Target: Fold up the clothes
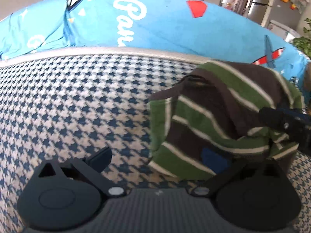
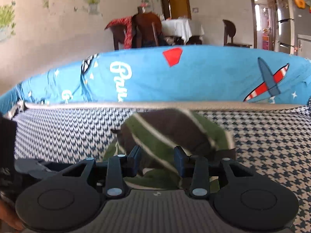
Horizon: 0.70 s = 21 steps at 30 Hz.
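Striped garment [image 2: 167,134] bunched on the houndstooth cover [image 1: 77,101], right of middle. Soft, light, limp; best pinched at a hem or corner.

Left tongs [image 1: 161,157] wide open, empty; right tongs [image 2: 157,160] partly open around a fold, not pressing.

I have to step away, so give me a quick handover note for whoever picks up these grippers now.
Left gripper: fingers wide open, holding nothing.
Right gripper: fingers apart, no grip; the striped shirt lies just beyond them.
The shirt sits bunched in a rough bundle on the houndstooth cover, near the blue sheet.
Done: partly folded, loosely.
Left: flatten and square it, finish the fold.
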Motion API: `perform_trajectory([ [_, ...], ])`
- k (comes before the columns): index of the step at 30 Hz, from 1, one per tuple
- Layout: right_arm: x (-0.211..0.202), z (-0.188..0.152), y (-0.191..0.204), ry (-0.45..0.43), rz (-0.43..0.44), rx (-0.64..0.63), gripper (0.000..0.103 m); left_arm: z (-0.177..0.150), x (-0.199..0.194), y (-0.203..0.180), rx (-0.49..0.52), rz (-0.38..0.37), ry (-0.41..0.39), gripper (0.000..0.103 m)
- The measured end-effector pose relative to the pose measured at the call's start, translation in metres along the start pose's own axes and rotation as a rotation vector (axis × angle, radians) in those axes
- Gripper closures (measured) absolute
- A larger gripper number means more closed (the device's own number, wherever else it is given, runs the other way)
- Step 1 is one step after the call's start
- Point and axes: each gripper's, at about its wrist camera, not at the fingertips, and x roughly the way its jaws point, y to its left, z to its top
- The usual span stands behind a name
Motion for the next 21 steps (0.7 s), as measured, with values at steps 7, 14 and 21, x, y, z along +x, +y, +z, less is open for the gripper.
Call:
perform_trajectory([
  [7,0.03,-0.009,0.021,0.046,-0.032,-0.114,0.034,0.001,0.006,0.014,-0.041,0.07,0.042,0.0],
  [14,0.05,-0.019,0.028,0.057,-0.09,-0.228,0.033,0.003,0.012,0.025,-0.082,0.066,0.07,0.0],
  [21,0.048,-0.016,0.01,0.02,-0.172,-0.197,0.085,0.002,0.014,0.016,-0.067,0.027,0.063,0.0],
])
